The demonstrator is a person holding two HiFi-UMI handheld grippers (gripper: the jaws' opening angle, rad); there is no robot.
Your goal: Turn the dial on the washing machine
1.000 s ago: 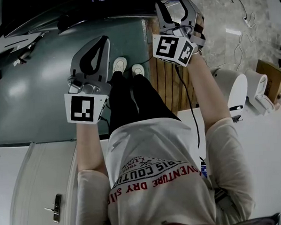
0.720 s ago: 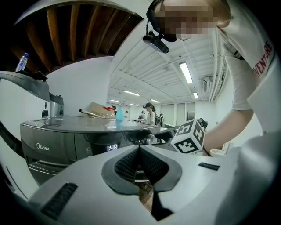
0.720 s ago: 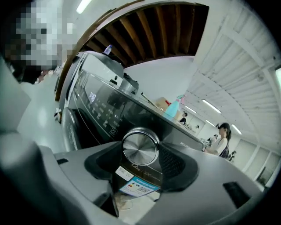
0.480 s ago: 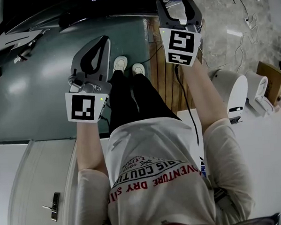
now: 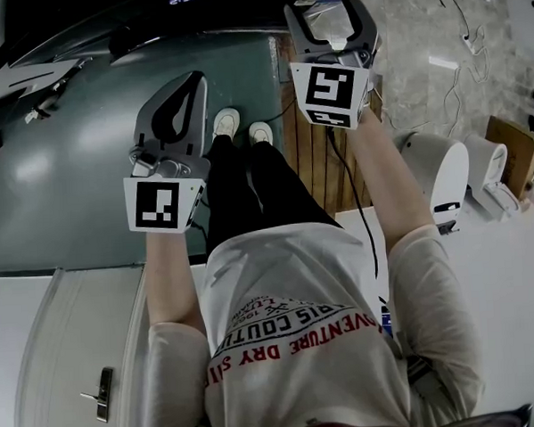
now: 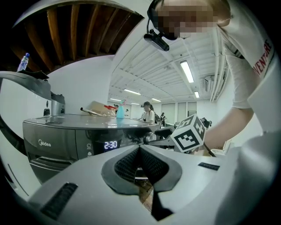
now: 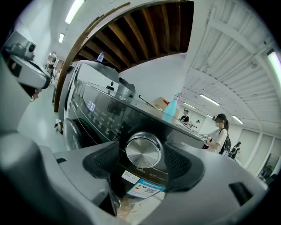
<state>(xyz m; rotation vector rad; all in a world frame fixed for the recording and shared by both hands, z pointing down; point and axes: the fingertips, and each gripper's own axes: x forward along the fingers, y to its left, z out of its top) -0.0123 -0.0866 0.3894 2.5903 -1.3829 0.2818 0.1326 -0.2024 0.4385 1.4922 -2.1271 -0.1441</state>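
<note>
On the front of the washing machine (image 7: 101, 115): the round silver dial (image 7: 144, 150) sits on the dark control panel, to the right of a lit display (image 6: 110, 144) reading 2:30.
Right tool (image 5: 329, 1): raised to the panel with its 2 jaws on either side of the dial. They have just been opening, and a narrow gap shows between each pad and the dial's rim, so the dial is released, not clamped.
Left tool (image 5: 196, 76): held lower and to the left, apart from the machine. Its jaws are clenched tip to tip with nothing between them.
Marker cubes: 1 on each tool, the right cube (image 5: 332, 93) above the person's right forearm and the left cube (image 5: 162, 205) above the left forearm.
Sticker (image 7: 142, 186): a blue-and-white label just below the dial.
Door (image 7: 71, 133): its round rim shows left of and below the dial in the right gripper view.
Machine top: a blue spray bottle (image 7: 172, 105) stands upright on it.
Person: faces the machine in a white printed shirt (image 5: 300, 340), with pale shoes (image 5: 228, 123) on a green floor (image 5: 59, 165).
</note>
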